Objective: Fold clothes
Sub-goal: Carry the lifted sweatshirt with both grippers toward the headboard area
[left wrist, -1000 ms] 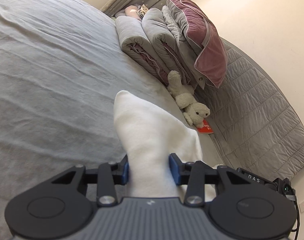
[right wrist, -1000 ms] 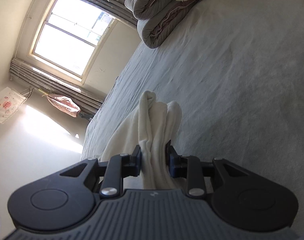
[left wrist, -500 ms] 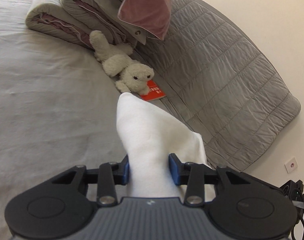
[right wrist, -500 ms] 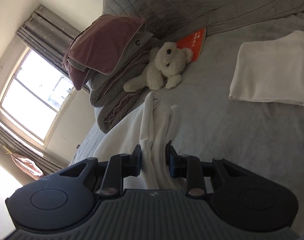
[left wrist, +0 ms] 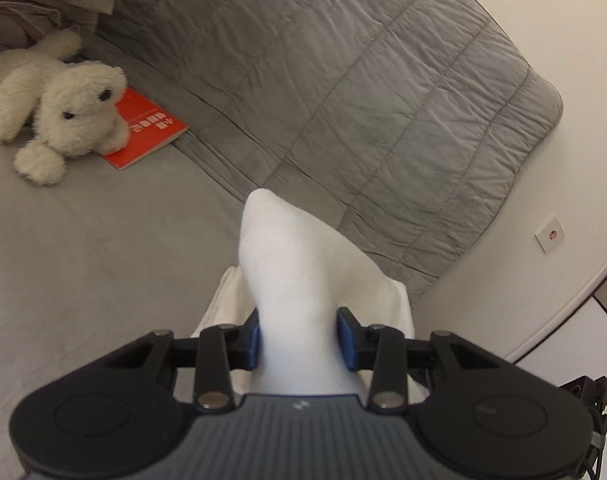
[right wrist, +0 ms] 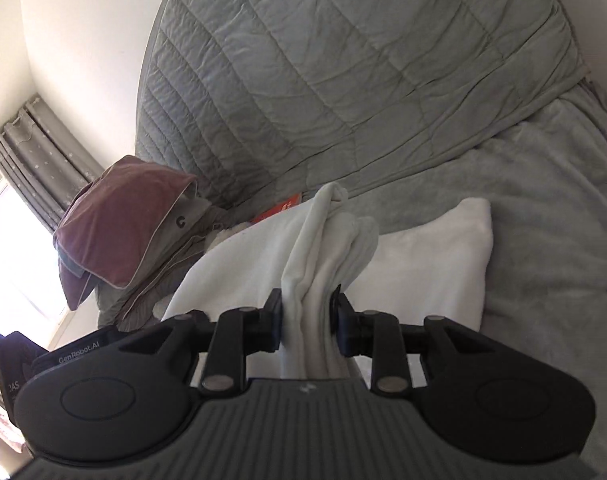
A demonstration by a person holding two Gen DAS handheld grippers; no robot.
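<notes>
Two grippers each pinch the same white garment (left wrist: 303,280), so you carry it strung between your hands above the grey bed (left wrist: 83,280). The left gripper (left wrist: 299,338) has its blue pads pressed on a smooth peak of cloth. The right gripper (right wrist: 306,322) clamps a thicker, bunched roll of folds. Neither pair of jaws is spread, and cloth fills both gaps.

In the right view, a folded white piece (right wrist: 435,264) lies on the bed just beyond the held cloth, near the quilted grey headboard (right wrist: 343,80). Left of it sit a plush dog (left wrist: 75,116) resting on an orange booklet (left wrist: 143,132), and farther left a pink pillow (right wrist: 123,220) on stacked bedding.

My guess is you mean to lay this garment on or beside the folded piece. Several things could spoil that:
- The bunched roll in your right gripper may drop as a lump, leaving creases instead of a flat layer.
- If your hands draw together, the span will sag and drag across the folded piece, rumpling it.
- Drifting left could brush the plush dog or booklet.
- Letting go with one gripper before the other would let the cloth swing and twist.

Keep the cloth taut and level as you lower it.
</notes>
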